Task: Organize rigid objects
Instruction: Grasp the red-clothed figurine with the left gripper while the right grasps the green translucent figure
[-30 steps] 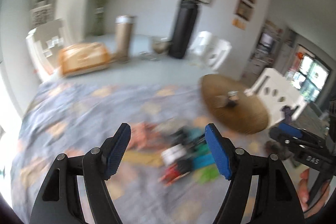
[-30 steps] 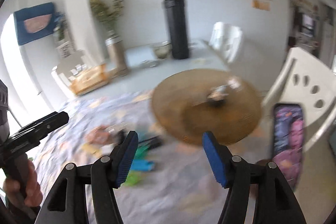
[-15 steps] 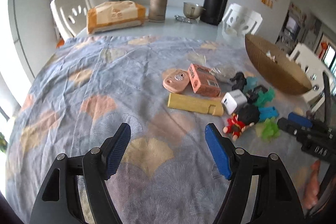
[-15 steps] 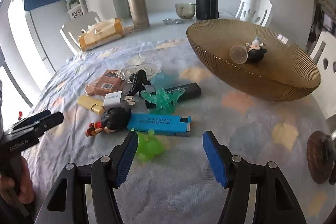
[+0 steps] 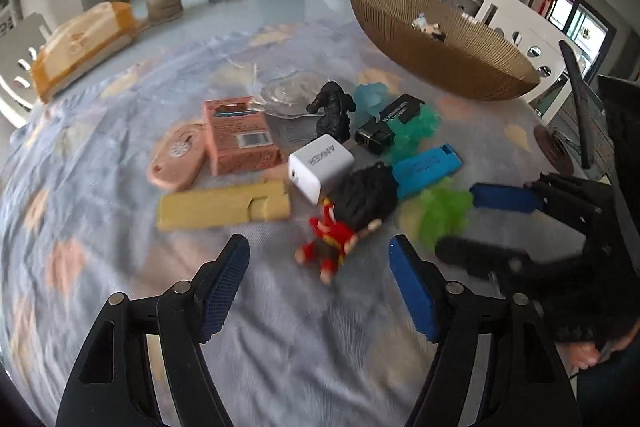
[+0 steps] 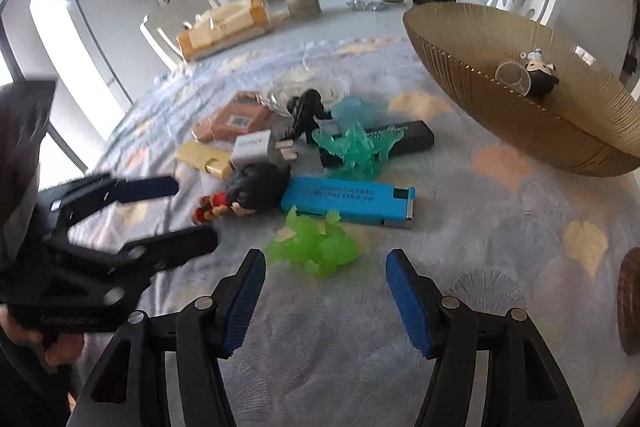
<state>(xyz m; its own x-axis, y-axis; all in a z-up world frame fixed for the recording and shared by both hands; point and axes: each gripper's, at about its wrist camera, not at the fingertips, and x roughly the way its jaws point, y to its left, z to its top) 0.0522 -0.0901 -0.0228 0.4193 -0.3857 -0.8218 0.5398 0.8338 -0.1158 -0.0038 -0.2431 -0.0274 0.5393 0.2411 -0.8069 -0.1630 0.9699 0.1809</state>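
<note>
Both claws hang released above the table (image 6: 500, 239), holding nothing. The left claw (image 5: 320, 287) sits just near of the doll (image 5: 344, 223). The right claw (image 6: 325, 297) sits just near of the green toy (image 6: 316, 247). Charger (image 5: 320, 163), blue box (image 6: 352, 201), yellow block (image 5: 224, 205) and pink box (image 5: 240, 139) lie clustered mid-table. The bowl (image 6: 500, 39) stands far right, holding a small figure (image 6: 540, 77).

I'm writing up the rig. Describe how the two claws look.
Both match: the left claw and right claw have black plastic arms with triangular cut-outs and silver pivot pins. Each finger carries a ribbed blue pad. The left claw's body has faint, unreadable lettering. Bare hands grip them. No cables show.
</note>
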